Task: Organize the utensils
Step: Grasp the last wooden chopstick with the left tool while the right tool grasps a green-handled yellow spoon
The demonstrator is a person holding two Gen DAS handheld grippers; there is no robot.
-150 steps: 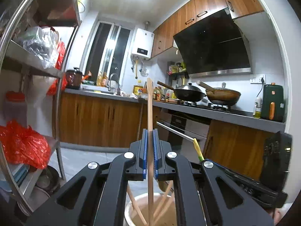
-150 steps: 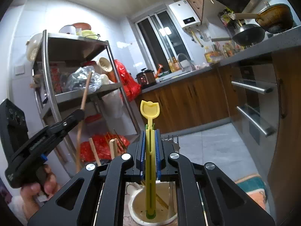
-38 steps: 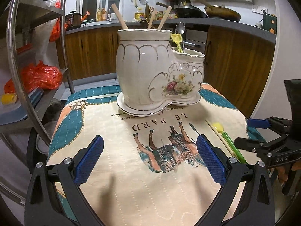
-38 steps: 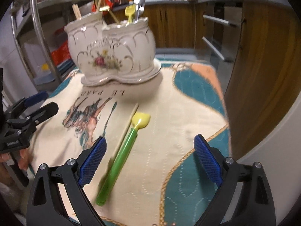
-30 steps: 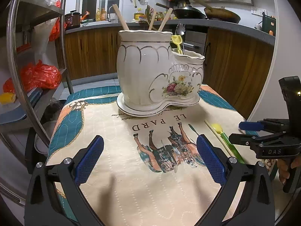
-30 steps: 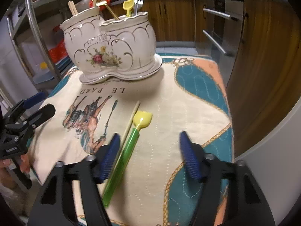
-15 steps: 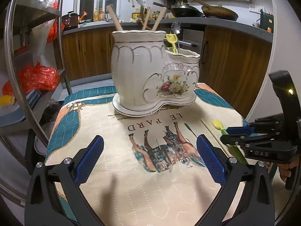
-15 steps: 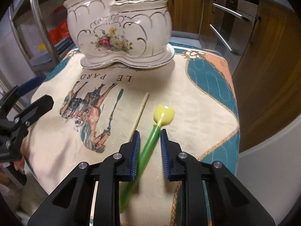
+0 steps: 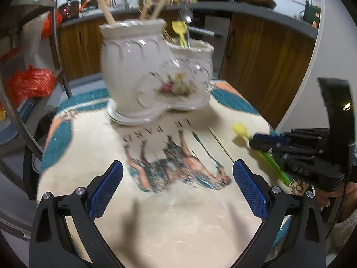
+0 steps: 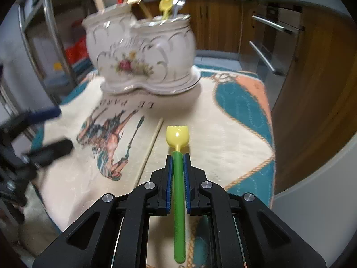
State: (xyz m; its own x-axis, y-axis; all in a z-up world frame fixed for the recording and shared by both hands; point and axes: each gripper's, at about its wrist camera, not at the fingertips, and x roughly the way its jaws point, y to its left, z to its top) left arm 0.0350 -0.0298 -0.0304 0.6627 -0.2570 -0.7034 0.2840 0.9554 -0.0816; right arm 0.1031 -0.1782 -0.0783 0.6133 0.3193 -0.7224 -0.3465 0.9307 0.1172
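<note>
A white ceramic two-pot utensil holder (image 9: 154,76) (image 10: 142,53) stands at the far side of a printed mat (image 9: 169,205) and holds chopsticks, a yellow spoon and a metal spoon. My right gripper (image 10: 177,156) is shut on the green handle of a yellow-headed tulip spoon (image 10: 177,137) just above the mat; it also shows in the left wrist view (image 9: 260,141). A wooden chopstick (image 10: 149,149) (image 9: 219,141) lies on the mat to the spoon's left. My left gripper (image 9: 177,186) is open and empty, low over the mat's near side.
A metal shelf rack (image 9: 29,71) with red bags stands to the left of the table. Wooden kitchen cabinets (image 9: 263,64) and an oven (image 10: 274,40) lie behind. The mat's right edge (image 10: 267,147) drops off to the floor.
My right gripper has closed on the green spoon handle, having been open around it a second ago. My left gripper let go of its chopstick earlier and has edged closer to the holder.
</note>
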